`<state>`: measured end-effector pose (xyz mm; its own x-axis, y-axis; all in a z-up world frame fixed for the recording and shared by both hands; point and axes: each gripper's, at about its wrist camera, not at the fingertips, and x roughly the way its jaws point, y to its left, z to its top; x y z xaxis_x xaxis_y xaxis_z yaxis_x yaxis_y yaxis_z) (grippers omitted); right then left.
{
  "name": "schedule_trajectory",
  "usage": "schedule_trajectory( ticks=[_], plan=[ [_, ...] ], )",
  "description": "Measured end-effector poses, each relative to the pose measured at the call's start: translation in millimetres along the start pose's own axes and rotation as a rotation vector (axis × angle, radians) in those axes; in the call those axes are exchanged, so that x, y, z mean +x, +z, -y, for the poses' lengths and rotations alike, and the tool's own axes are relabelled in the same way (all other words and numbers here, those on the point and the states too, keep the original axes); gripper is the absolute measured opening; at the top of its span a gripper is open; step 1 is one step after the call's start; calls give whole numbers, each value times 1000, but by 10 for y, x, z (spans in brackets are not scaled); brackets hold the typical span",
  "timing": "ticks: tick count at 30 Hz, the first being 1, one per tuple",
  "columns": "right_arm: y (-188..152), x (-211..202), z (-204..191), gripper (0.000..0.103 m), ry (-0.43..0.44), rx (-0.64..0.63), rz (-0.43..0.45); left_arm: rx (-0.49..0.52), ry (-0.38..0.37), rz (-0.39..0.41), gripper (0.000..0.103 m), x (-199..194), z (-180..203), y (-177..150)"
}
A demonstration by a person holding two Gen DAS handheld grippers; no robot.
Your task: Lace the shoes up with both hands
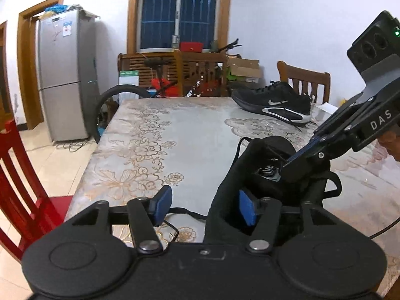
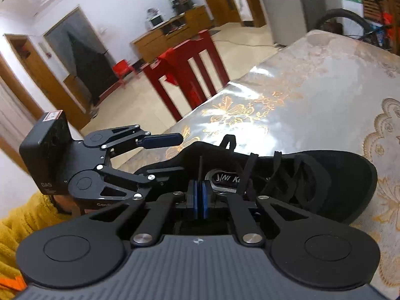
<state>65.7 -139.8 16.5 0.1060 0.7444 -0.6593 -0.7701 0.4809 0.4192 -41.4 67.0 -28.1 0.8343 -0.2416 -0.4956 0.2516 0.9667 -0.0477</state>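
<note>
A black sneaker lies on the floral table, seen heel-first in the left wrist view. My left gripper is open; one blue pad sits inside the heel opening, the other outside the shoe wall. It also shows in the right wrist view. My right gripper is shut on a thin black lace standing up between its pads, over the shoe's opening. In the left wrist view it reaches down into the shoe from the right. Loose lace trails on the table.
A second black sneaker with white swoosh lies at the table's far right. A red chair stands left of the table, a wooden chair behind it. A fridge and bicycle stand beyond.
</note>
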Motion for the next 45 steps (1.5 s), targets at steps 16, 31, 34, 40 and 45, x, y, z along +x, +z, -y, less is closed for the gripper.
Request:
schedule_trajectory(
  ticks=[16, 31, 34, 40, 45],
  plan=[
    [16, 6, 110, 6, 27, 2, -10, 8, -4, 21, 59, 11, -19, -35],
    [21, 35, 115, 6, 55, -66, 9, -1, -8, 28, 62, 14, -36, -49],
    [-19, 20, 101, 6, 50, -74, 41, -6, -10, 29, 63, 20, -44, -52],
    [-61, 1, 121, 6, 44, -29, 79, 4, -5, 34, 63, 20, -34, -52],
    [-94, -25, 198, 5, 40, 52, 106, 0, -7, 35, 64, 22, -44, -54]
  ],
)
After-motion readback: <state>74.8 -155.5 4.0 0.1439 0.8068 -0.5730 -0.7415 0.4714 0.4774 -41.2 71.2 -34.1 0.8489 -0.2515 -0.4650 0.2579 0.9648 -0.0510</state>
